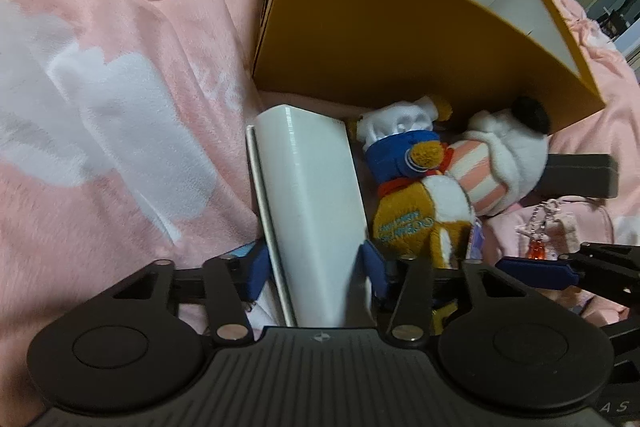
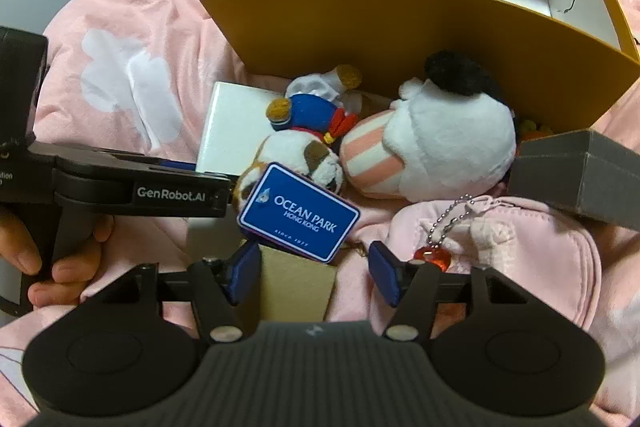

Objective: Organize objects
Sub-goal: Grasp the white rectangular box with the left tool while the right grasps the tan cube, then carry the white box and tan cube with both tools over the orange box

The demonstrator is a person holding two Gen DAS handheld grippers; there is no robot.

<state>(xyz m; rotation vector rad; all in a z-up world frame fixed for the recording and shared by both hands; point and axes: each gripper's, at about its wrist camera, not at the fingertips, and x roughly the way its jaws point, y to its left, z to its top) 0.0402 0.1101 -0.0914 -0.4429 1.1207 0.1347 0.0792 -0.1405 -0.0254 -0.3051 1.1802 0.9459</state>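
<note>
My left gripper (image 1: 312, 269) points steeply down at a white box (image 1: 310, 195) that stands on edge between my jaws. The blue pads sit close on either side of its lower end, but I cannot tell whether they press on it or only flank it. The box leans beside a brown plush in a blue jacket (image 1: 404, 179), which lies against a white plush with pink stripes (image 1: 492, 167).

My right gripper (image 2: 316, 273) hangs over the same pile with its jaws spread and nothing pinched. Between them lies a strip of tan card (image 2: 296, 283), and just ahead of the jaws sits the blue Ocean Park tag (image 2: 300, 213) tied to the brown plush. By my right pad is a red heart charm (image 2: 434, 255) on a ball chain, lying on a pink pouch (image 2: 532, 247). A grey box (image 2: 580, 175) rests at the far right, touching the pouch.

Behind everything stands the open yellow box (image 2: 400, 27), white inside, with the plush toys against its front wall. All of it lies on a pink blanket (image 1: 120, 27). A hand (image 2: 60, 259) grips the left tool's handle.
</note>
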